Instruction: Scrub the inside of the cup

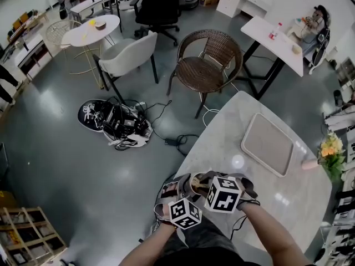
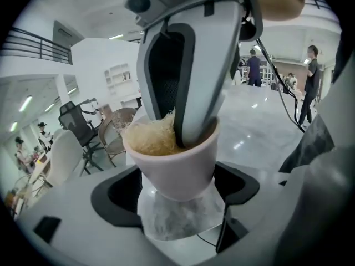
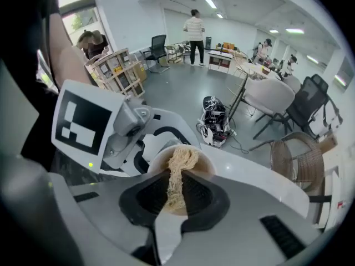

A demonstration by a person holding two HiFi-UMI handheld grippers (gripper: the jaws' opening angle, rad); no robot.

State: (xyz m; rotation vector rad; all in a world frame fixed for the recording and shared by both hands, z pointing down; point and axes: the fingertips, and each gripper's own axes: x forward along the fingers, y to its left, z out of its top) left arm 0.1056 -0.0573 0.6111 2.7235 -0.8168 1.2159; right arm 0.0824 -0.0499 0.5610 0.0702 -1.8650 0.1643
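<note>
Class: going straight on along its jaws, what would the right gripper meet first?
Likely the inside of the cup; the fibre scrubber the right gripper pinches already reaches into it.

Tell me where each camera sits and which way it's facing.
Head view: on the head, steeply down at the table; forearms show.
Left gripper view: on the left hand-held gripper, along its jaws at the cup they clamp.
Right gripper view: on the right hand-held gripper, down into the cup, jaws pinching the scrubber.
Gripper views share cup and scrubber.
</note>
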